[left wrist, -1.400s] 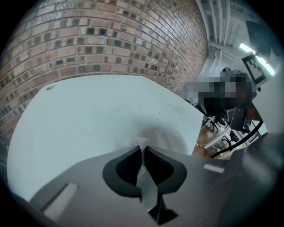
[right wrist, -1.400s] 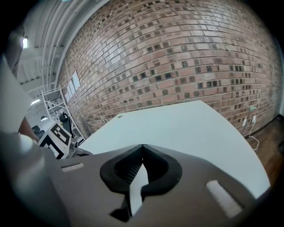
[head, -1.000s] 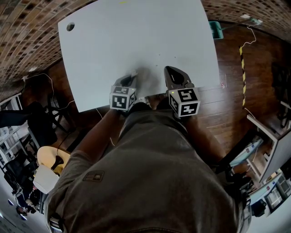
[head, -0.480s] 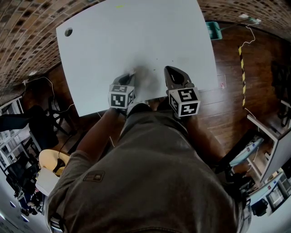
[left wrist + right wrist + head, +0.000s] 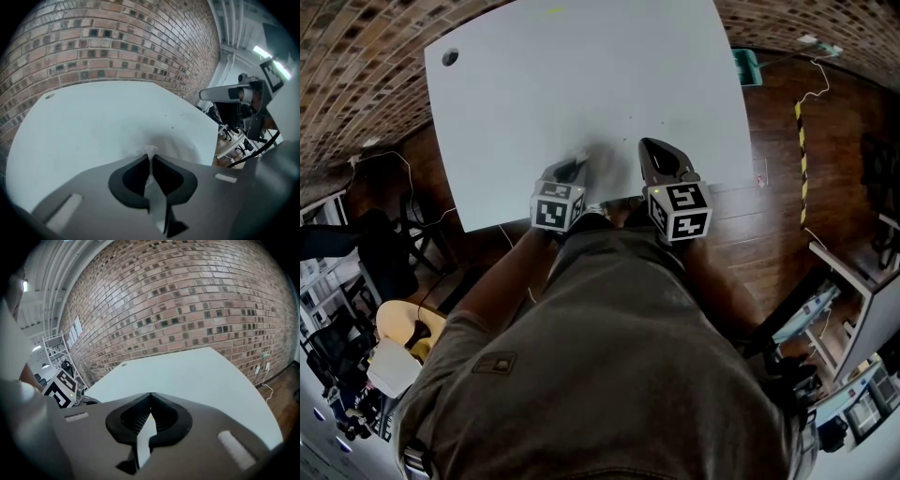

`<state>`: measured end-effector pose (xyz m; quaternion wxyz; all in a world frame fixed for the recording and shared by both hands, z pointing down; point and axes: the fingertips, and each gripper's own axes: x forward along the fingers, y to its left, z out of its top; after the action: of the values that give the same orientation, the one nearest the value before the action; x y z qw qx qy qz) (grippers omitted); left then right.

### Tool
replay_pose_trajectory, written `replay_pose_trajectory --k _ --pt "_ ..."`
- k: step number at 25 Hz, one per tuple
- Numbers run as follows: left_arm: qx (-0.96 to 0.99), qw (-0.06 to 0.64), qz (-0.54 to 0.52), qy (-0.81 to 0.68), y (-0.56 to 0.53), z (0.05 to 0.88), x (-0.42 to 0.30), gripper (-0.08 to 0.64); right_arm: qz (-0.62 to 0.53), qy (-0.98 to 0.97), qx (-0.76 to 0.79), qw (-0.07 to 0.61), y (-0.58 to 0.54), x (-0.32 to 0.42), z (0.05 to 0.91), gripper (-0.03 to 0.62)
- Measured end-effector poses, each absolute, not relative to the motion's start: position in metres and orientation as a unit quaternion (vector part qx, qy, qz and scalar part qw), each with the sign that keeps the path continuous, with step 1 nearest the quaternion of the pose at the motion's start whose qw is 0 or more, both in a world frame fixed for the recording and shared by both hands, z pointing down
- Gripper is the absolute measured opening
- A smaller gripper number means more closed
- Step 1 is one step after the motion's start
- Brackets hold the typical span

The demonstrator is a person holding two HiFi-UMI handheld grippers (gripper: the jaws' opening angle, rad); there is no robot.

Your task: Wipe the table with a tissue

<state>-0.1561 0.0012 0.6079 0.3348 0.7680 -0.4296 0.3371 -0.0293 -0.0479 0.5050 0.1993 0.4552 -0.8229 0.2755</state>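
Tissue [image 5: 150,150], pinched in the left gripper [image 5: 151,158], has slid slightly rightward across the white table [image 5: 581,75]. Wiping judged under way. Right gripper [image 5: 151,397] pressed together, empty.

1. Head view: steeply down from above onto the table [image 5: 581,94].
2. Left gripper view: low, close over the tabletop, facing the brick wall [image 5: 117,42].
3. Right gripper view: likewise; all 3 share the table.
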Motion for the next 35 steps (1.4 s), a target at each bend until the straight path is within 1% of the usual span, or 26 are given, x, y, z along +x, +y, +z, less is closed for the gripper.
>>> replay_pose_trajectory --k 11,16,26,35 --pt "0.773 0.33 0.338 -0.424 0.024 0.604 -0.164 0.021 0.263 -0.827 0.455 0.199 -0.035 -0.041 0.497 0.014" --pt "0.782 0.315 0.305 -0.444 0.016 0.582 -0.174 0.023 0.253 -0.825 0.467 0.194 -0.028 -0.041 0.488 0.014" --pt "0.808 0.258 0.21 -0.487 -0.003 0.521 -0.2 0.021 0.223 -0.813 0.508 0.177 -0.008 -0.043 0.466 0.014" --pt "0.812 0.254 0.182 -0.493 0.0 0.506 -0.207 0.021 0.213 -0.803 0.529 0.172 0.009 -0.041 0.459 0.014"
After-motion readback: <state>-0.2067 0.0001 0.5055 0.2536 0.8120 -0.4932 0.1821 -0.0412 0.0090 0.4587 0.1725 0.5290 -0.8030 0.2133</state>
